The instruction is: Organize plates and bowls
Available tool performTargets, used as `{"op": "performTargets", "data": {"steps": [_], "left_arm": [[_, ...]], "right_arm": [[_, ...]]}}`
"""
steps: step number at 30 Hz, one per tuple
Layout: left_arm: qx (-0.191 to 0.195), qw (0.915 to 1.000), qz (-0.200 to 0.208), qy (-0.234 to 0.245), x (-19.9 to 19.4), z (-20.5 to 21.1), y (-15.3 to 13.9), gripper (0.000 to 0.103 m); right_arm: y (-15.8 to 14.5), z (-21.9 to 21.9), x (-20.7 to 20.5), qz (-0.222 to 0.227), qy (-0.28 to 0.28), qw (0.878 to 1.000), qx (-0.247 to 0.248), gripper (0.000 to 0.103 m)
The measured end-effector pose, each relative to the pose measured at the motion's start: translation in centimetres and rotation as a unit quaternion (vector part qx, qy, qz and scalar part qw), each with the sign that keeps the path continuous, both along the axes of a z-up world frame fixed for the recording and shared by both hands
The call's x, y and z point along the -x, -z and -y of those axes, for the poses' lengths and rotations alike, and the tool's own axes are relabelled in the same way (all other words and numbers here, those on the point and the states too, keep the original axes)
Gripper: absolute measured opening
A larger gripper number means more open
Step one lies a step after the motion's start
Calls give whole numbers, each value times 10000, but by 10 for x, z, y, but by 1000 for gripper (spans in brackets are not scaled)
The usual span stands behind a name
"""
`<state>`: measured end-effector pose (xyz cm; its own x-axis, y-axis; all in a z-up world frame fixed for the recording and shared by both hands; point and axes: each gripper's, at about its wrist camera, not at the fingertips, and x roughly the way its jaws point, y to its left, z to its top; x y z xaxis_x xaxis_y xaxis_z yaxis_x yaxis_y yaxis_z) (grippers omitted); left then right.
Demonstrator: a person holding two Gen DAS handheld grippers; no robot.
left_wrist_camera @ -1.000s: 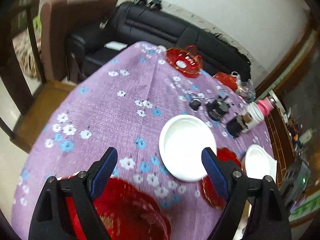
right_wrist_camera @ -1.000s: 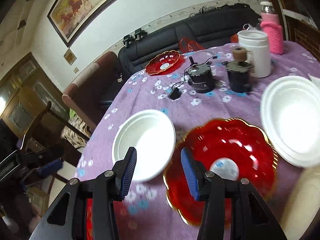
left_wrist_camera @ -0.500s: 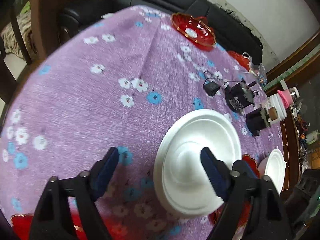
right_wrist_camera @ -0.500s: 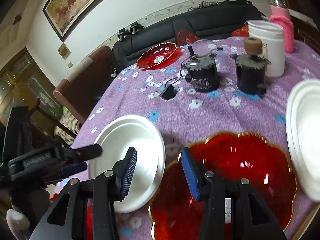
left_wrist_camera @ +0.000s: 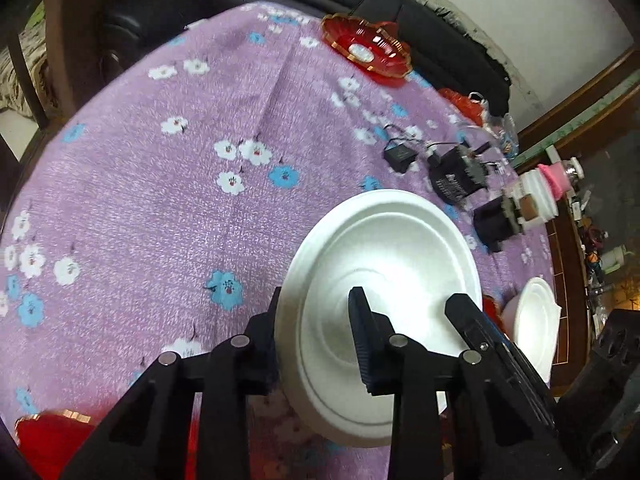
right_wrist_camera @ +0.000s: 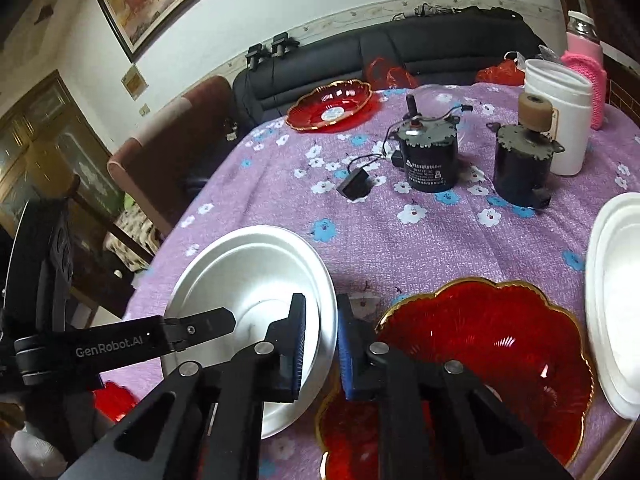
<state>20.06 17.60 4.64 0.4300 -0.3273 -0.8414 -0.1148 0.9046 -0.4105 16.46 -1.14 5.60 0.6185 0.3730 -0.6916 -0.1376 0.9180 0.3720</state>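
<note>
A white foam plate (left_wrist_camera: 384,264) lies on the purple flowered tablecloth (left_wrist_camera: 168,184). My left gripper (left_wrist_camera: 316,320) has one finger under the plate's left rim and one on top, closed on that rim. It also shows in the right wrist view (right_wrist_camera: 248,280), where my right gripper (right_wrist_camera: 320,344) straddles the plate's right rim with a narrow gap. A red gold-rimmed dish (right_wrist_camera: 472,360) sits just right of it. Another white plate (right_wrist_camera: 616,296) lies at the far right, and a second red dish (right_wrist_camera: 330,106) stands at the back.
Two black motors (right_wrist_camera: 428,160) (right_wrist_camera: 520,168), a small black adapter (right_wrist_camera: 354,186), a white jar (right_wrist_camera: 568,116) and a pink bottle (right_wrist_camera: 584,52) stand behind the plates. A red dish (left_wrist_camera: 48,436) is at the near left. A black sofa (right_wrist_camera: 400,56) and a chair stand beyond the table.
My left gripper moved in and closed onto the white plate's left rim. My right gripper narrowed and moved forward to the plate's right rim.
</note>
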Motion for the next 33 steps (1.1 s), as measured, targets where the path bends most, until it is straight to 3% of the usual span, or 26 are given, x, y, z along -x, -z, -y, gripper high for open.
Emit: {"op": "performTargets", "data": {"steps": [3,9,15,21,27,33], "left_arm": [[-118,9997,206,30,16,3,-17,29],[38,9990,438,56,64,0,-44,29],[297,9978,591,-21,118,-13,-56,29],[220,9953,907,-251,176,-39,-70,29],[15,9938,1006,-478,209,-66,-67,29],[42,9934,855,-763,219,-99,-46,29]], "right_arm": [[-11,-1,12,83,-16,10000,5,16],[-28,4,50,136,-64,9994,-305,14],[-53,-4,101,324,-280,9980,-459,14],[-66,-32,142,445,-604,9963,-410,14],[-60,-68,166,401,-873,9951,-226,14],[-40,-105,174,187,-1160,9931,9,14]]}}
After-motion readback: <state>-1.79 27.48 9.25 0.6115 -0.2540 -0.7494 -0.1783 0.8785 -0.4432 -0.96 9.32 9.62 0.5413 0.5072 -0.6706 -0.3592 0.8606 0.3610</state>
